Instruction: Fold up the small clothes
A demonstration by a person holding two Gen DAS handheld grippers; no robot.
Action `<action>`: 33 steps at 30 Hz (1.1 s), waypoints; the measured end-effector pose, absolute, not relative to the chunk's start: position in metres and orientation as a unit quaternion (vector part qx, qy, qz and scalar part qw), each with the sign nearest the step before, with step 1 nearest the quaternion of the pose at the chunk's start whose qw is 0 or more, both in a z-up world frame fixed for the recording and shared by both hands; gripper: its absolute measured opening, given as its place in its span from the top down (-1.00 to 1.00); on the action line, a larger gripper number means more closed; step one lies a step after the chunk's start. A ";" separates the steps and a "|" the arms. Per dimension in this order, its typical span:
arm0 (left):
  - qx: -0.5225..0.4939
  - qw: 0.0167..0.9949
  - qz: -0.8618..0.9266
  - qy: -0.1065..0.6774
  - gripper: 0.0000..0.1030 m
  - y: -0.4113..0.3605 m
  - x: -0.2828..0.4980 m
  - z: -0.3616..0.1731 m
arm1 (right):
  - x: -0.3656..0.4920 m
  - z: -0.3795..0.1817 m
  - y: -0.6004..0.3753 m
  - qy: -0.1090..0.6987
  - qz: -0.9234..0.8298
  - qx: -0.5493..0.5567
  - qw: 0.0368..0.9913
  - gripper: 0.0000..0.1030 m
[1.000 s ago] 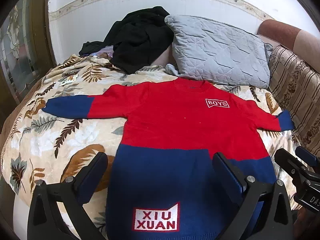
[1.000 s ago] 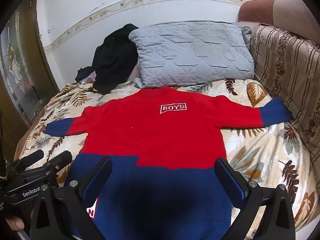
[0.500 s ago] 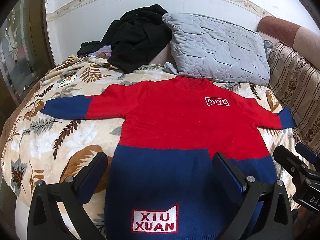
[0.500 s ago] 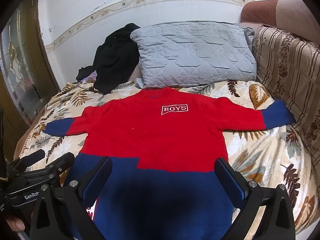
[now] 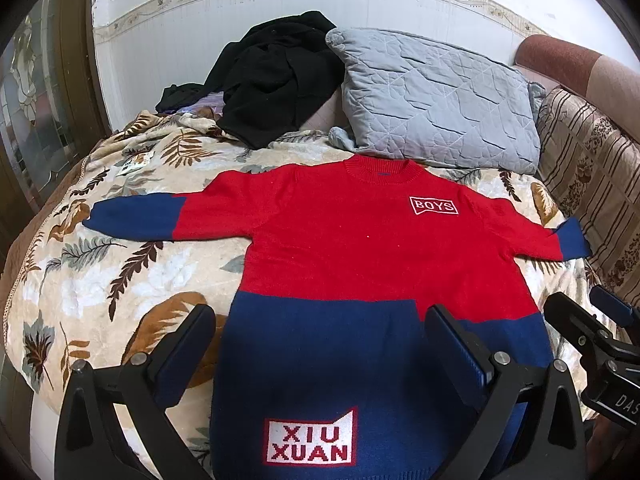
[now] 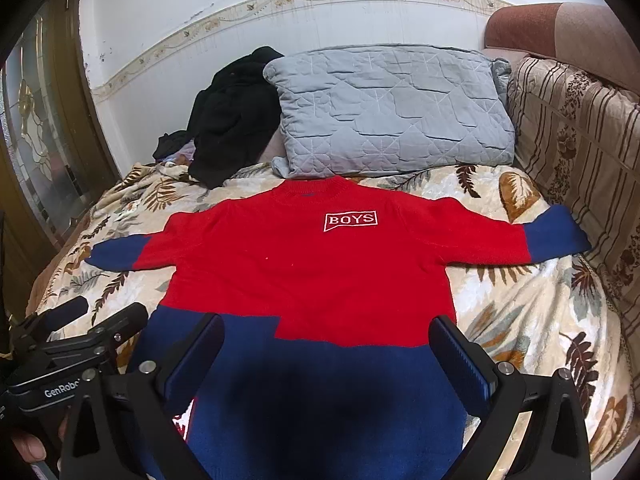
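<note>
A small red and navy sweater (image 5: 360, 248) (image 6: 312, 272) lies flat and face up on the bed, both sleeves spread out, a white "BOYS" patch on the chest and an "XIU XUAN" patch near the hem. My left gripper (image 5: 320, 344) hovers open above the navy hem on the left side, nothing between its fingers. My right gripper (image 6: 326, 348) hovers open above the hem on the right side, also empty. Each gripper shows at the edge of the other's view.
The sweater rests on a leaf-patterned blanket (image 5: 100, 280) (image 6: 520, 312). A grey quilted pillow (image 5: 436, 100) (image 6: 392, 108) and a heap of black clothes (image 5: 276, 76) (image 6: 232, 120) lie against the back wall. A striped sofa back (image 6: 580, 140) borders the right; a door (image 6: 36, 160) stands left.
Both grippers have drawn back slightly and tilted, so the sweater sits a little lower in both views. Jaws stay open; the sweater has not moved.
</note>
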State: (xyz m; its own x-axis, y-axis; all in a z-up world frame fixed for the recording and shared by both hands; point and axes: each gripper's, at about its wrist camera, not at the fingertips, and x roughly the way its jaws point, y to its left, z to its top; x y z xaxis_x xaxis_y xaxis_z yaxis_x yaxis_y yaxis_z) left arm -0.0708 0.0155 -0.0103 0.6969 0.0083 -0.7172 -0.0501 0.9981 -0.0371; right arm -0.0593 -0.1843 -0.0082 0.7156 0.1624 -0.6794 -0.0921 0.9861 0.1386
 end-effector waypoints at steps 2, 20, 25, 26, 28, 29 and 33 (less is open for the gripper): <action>-0.027 0.921 0.015 0.389 -1.00 0.015 -0.071 -0.010 | -0.060 -0.008 -0.184 0.371 0.069 0.046 0.925 -1.00; -0.027 0.920 0.013 0.390 -1.00 0.014 -0.066 -0.013 | -0.054 -0.009 -0.183 0.374 0.073 0.048 0.923 -1.00; -0.044 0.916 0.021 0.398 -1.00 0.037 -0.056 -0.025 | -0.045 -0.024 -0.207 0.391 0.090 0.093 0.911 -1.00; -0.053 0.912 0.029 0.406 -1.00 0.050 -0.050 -0.031 | -0.042 -0.027 -0.219 0.393 0.088 0.109 0.909 -1.00; -0.079 0.904 0.056 0.417 -1.00 0.082 -0.038 -0.044 | -0.033 -0.038 -0.257 0.398 0.075 0.165 0.899 -1.00; -0.086 0.901 0.073 0.419 -1.00 0.095 -0.033 -0.049 | -0.024 -0.048 -0.292 0.400 0.061 0.221 0.887 -1.00; -0.108 0.890 0.151 0.417 -1.00 0.157 -0.013 -0.072 | 0.005 -0.081 -0.404 0.387 -0.007 0.374 0.843 -0.88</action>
